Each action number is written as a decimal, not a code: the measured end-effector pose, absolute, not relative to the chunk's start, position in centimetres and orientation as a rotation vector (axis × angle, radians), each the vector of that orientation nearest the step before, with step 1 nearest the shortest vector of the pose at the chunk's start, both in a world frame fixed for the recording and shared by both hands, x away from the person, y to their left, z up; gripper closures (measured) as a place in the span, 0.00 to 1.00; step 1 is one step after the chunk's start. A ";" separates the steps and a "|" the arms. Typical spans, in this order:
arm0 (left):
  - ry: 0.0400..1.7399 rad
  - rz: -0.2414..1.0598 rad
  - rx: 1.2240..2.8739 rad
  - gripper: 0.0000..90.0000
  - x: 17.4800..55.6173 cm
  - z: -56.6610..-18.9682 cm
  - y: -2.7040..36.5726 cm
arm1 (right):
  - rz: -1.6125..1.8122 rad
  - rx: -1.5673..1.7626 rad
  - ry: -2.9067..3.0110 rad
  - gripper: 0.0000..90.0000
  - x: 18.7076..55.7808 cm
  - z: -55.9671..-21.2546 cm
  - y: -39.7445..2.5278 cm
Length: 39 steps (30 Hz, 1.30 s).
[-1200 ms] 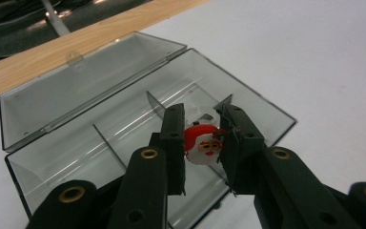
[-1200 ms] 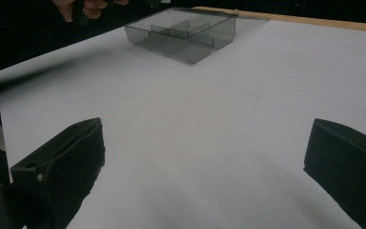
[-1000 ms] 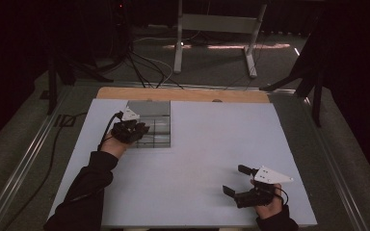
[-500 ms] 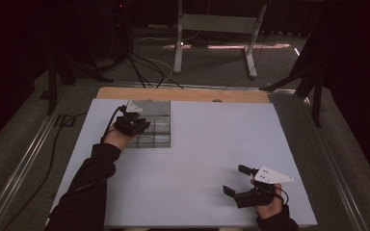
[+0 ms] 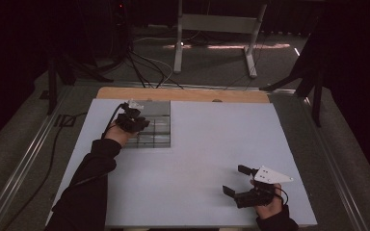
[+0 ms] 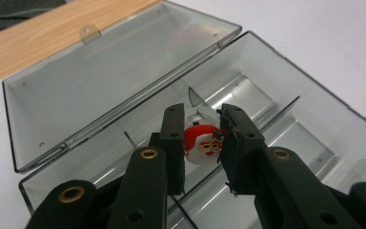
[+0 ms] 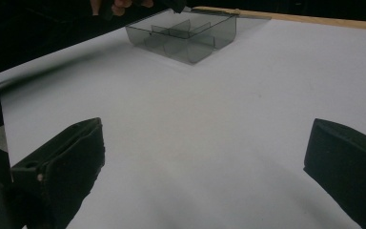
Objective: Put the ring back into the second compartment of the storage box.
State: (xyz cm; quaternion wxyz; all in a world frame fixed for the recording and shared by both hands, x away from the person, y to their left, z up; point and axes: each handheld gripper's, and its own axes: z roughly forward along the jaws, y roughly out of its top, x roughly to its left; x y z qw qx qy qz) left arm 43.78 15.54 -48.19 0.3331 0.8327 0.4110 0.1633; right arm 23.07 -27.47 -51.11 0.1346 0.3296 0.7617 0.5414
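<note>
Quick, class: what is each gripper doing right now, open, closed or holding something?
Left gripper: shut on the Santa figure, over the open clear box.
Right gripper: open, holding nothing, above the white table.

box [image 6: 124, 90] — clear glossy plastic | table [image 5: 212, 144] — matt white | edge [image 6: 52, 43] — wood

Santa charm [image 6: 205, 145] edges hidden — jaws cover sides.

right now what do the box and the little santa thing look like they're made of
The box looks like smoky clear hard plastic: glossy, see-through walls and dividers, with the hinged lid lying open. The santa charm between the jaws of the left gripper looks like soft rubber or painted plastic, smooth and brightly coloured; which one is hard to tell.
</note>
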 end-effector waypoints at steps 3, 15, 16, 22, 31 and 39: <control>1.075 0.418 2.172 0.81 43.9 -48.3 15.6 | 1.569 0.956 2.206 0.00 23.1 -51.1 -27.5; 1.087 0.400 2.239 0.81 44.8 -48.7 15.0 | 1.574 0.959 2.204 0.00 23.1 -51.1 -27.5; 1.088 0.401 2.244 0.81 44.9 -48.7 15.0 | 1.575 0.959 2.203 0.00 23.1 -51.1 -27.5; 1.087 0.390 2.267 0.81 45.1 -48.9 14.7 | 1.575 0.963 2.206 0.00 23.1 -51.1 -27.5; 1.103 0.405 2.264 0.81 45.3 -49.0 14.5 | 1.576 0.966 2.205 0.00 23.1 -51.1 -27.6; 1.139 0.441 2.229 0.65 45.2 -48.6 14.4 | 1.576 0.964 2.205 0.00 23.2 -51.1 -27.6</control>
